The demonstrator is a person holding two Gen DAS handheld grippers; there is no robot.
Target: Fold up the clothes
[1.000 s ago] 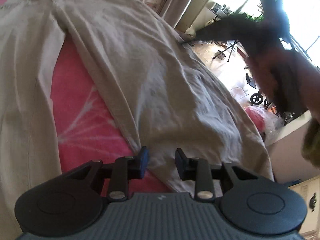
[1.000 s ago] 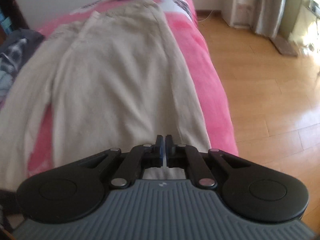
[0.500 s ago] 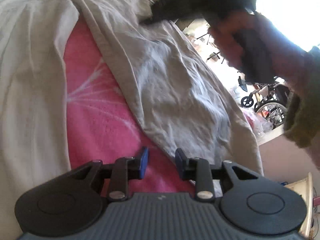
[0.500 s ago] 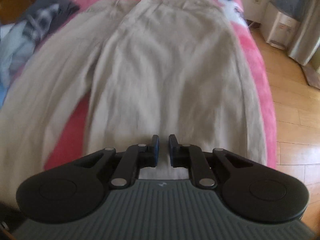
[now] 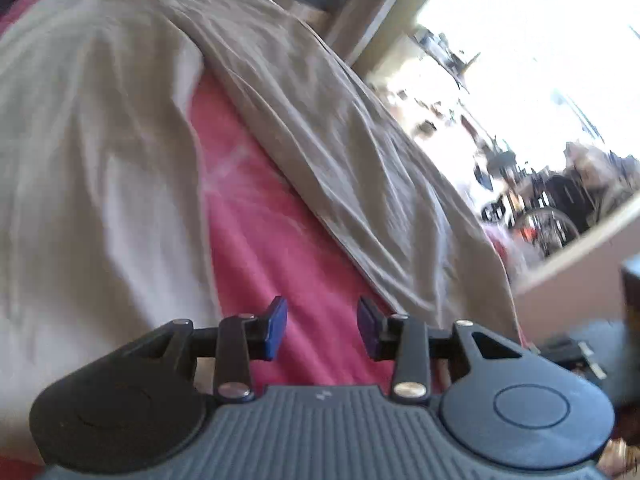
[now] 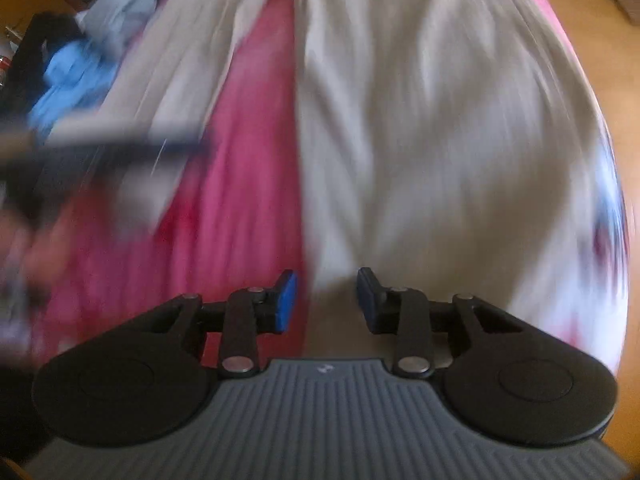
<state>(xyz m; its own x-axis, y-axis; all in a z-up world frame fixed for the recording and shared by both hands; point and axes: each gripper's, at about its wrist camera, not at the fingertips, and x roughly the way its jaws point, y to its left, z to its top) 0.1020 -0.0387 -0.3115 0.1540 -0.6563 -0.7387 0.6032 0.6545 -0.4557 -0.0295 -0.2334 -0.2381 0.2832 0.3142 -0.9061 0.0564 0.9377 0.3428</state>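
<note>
A pink bedspread (image 5: 260,236), soft and fleecy with a pale printed pattern, covers a bed, and one pair of beige trousers (image 5: 100,168) lies spread flat across it, its two legs parted in a long V so that a wedge of pink shows between them. The woven cloth is lightly creased, with a stitched seam along each leg's inner edge. At the bed's far side sits a heap of other clothes (image 6: 72,68) (blue, grey and dark pieces, too blurred to count). Wooden floorboards (image 6: 600,20) run alongside the bed. The left gripper (image 5: 322,328) hangs over the pink wedge between the legs, its two blue-padded jaws opening with nothing between them. The right gripper (image 6: 326,300) hovers over the inner edge of one trouser leg, its jaws also opening and empty, the cloth lying below rather than pinched.
</note>
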